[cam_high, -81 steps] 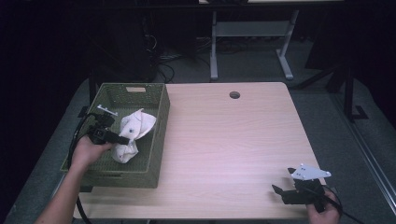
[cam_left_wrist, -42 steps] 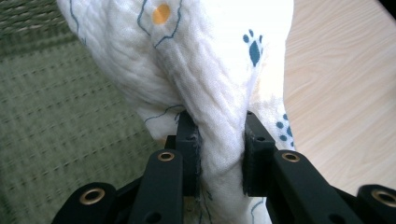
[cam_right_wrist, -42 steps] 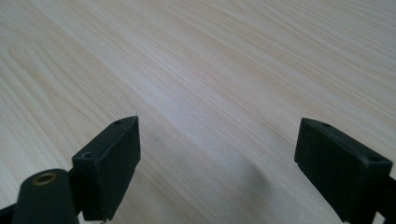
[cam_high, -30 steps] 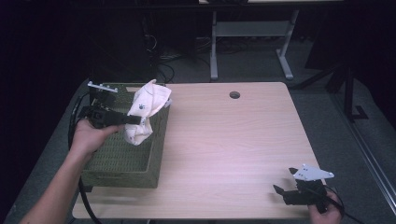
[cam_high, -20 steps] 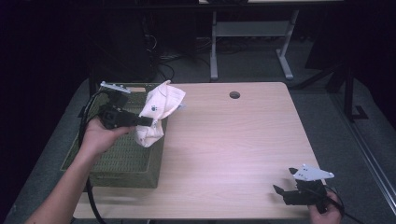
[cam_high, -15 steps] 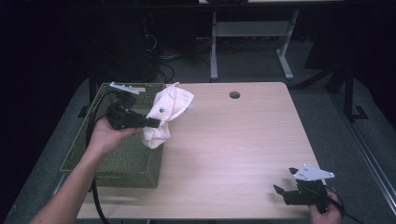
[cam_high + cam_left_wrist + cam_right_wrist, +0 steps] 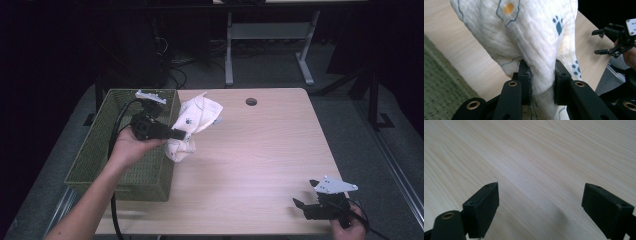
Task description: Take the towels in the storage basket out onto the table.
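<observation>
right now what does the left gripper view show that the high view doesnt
Left gripper view alone: the cloth's print up close, blue paw marks and an orange dot, bunched between the left gripper's black jaws. High view alone: the whole green basket, the person's forearm, the floor beyond the table. Both: the cloth held over the table, and the right gripper open at the far corner.

Cloth (image 7: 534, 47): soft cream fabric, quilted and crinkled in texture, matt, printed with blue paw marks and an orange dot. Basket (image 7: 95, 150) at 9 o'clock on the table: olive-green woven mesh, rough and matt. Table (image 7: 260, 150): pale wood-grain top, smooth with low sheen; left gripper (image 7: 541, 75) and right gripper (image 7: 540, 210) jaws matt black plastic.
</observation>
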The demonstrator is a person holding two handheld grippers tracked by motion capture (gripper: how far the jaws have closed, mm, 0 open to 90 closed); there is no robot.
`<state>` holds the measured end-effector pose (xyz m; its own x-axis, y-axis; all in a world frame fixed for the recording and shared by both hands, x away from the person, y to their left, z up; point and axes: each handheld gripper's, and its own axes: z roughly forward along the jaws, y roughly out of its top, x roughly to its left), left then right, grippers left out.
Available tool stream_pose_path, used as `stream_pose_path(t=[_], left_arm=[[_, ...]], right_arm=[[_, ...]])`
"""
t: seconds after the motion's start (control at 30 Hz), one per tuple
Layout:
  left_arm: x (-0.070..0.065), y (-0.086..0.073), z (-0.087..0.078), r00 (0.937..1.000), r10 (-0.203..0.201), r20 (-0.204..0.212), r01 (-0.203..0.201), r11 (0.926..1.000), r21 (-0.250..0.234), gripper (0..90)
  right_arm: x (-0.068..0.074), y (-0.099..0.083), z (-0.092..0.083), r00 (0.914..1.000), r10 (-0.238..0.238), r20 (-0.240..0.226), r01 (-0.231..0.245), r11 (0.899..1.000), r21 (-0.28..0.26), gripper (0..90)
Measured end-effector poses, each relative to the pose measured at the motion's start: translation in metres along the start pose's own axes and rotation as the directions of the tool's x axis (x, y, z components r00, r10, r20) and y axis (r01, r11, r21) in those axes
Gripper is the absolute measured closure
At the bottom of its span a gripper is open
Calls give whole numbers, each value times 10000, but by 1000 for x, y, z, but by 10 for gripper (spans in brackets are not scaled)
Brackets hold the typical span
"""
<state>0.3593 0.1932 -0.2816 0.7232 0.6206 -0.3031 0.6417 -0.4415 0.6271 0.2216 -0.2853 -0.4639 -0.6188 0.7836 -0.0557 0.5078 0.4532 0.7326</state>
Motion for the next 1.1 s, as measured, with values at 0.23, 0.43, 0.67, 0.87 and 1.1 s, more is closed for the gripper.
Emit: stream_pose_path(t=[0.23,0.43,0.67,0.87,1.1], left_arm=[[-18,9,22,9983,269,510,-263,9996,-123,721],[-30,13,41,9960,603,665,-613,9980,134,721],[-36,18,69,9943,617,864,-660,9967,473,720],[-37,16,100,9908,404,1292,-517,9951,847,714],[-43,13,121,9905,398,1313,-544,9925,1097,717]], right_arm=[[0,0,-1,10000,48,-28,-48,10000,-68,140],[0,0,-1,10000,-18,-13,18,10000,-79,140],[-1,-1,-2,10000,-25,-17,25,9999,-127,140],[-1,-1,-3,10000,-13,-38,13,9999,-126,140],[-2,-1,-4,10000,1,-36,-2,9999,-150,140]])
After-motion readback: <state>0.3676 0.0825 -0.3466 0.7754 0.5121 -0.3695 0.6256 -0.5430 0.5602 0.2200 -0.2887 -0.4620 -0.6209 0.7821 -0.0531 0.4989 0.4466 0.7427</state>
